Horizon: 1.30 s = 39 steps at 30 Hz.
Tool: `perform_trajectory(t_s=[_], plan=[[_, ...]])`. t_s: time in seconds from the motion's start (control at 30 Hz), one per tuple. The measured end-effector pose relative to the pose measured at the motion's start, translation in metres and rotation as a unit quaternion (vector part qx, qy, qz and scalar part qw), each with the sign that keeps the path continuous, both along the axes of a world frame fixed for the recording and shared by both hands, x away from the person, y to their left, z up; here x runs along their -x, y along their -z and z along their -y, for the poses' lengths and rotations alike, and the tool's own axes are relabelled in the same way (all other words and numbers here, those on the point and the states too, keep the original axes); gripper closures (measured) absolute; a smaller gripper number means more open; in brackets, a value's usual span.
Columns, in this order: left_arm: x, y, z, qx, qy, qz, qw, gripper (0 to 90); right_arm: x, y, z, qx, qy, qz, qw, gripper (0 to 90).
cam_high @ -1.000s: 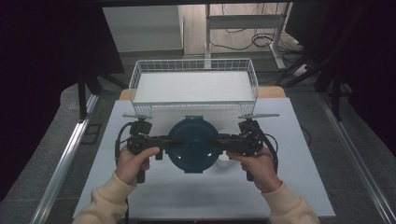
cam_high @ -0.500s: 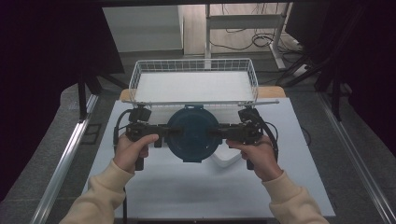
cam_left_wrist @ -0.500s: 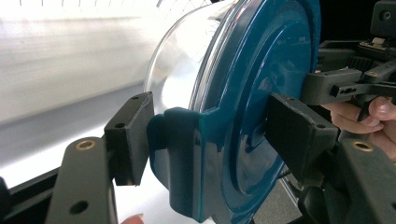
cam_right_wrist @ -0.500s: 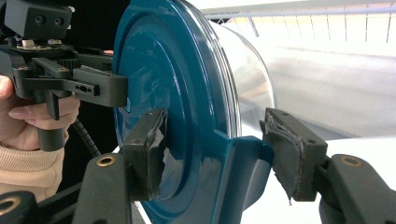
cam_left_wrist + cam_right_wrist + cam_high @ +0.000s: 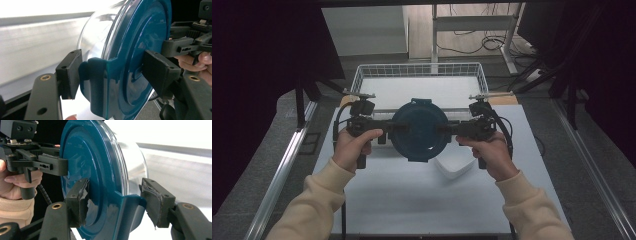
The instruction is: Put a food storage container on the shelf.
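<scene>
Left hand-held gripper (image 5: 393, 127) clamped on left lid tab of teal-lidded container (image 5: 419, 129); right hand-held gripper (image 5: 446, 129) grasping opposite tab. Container held level above white table (image 5: 412, 200), just short of wire basket (image 5: 419, 70). Step, as judged: two-handed carry, likely toward basket. Next move calls for clearing near basket rim, keeping both grips even. Basket interior bare; white tray (image 5: 456, 166) below container; table front open.

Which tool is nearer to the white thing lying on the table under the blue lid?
Right. The white object lies just below the right tool and beside the right hand. The left tool grips the opposite side of the blue-lidded container, farther away.
</scene>
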<state>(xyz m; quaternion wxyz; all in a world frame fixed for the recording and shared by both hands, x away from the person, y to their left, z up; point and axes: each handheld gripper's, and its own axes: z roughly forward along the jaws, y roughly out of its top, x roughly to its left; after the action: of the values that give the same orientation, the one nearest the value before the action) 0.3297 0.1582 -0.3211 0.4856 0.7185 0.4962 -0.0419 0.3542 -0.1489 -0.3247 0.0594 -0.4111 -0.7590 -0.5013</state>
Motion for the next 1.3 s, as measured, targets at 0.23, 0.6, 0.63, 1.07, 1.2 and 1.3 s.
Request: perform_trajectory(t_s=[0.23, 0.6, 0.63, 1.07, 1.2, 1.3], plan=[[-0.007, -0.013, 0.000, 0.001, 0.001, 0.008, 1.0000, 33.5, -0.006, -0.014, 0.000, 0.002, -0.001, 0.007, 1.0000, 40.2], [-0.027, -0.033, 0.003, -0.002, 0.005, 0.012, 0.9999, 33.4, -0.023, -0.034, 0.003, 0.003, 0.004, 0.012, 0.9999, 40.2], [-0.027, -0.033, 0.003, -0.002, 0.005, 0.012, 0.9999, 33.4, -0.023, -0.034, 0.003, 0.003, 0.004, 0.012, 0.9999, 40.2], [-0.066, -0.045, -0.001, 0.027, 0.000, 0.009, 0.9996, 33.4, -0.057, -0.057, 0.002, 0.016, 0.005, 0.019, 0.9997, 40.8], [-0.081, -0.047, -0.007, 0.036, -0.006, 0.005, 0.9993, 33.5, -0.073, -0.062, -0.003, 0.015, 0.003, 0.016, 0.9998, 41.3], [-0.087, -0.047, -0.011, 0.040, -0.010, 0.003, 0.9991, 33.5, -0.080, -0.062, -0.005, 0.015, 0.001, 0.014, 0.9998, 41.5]])
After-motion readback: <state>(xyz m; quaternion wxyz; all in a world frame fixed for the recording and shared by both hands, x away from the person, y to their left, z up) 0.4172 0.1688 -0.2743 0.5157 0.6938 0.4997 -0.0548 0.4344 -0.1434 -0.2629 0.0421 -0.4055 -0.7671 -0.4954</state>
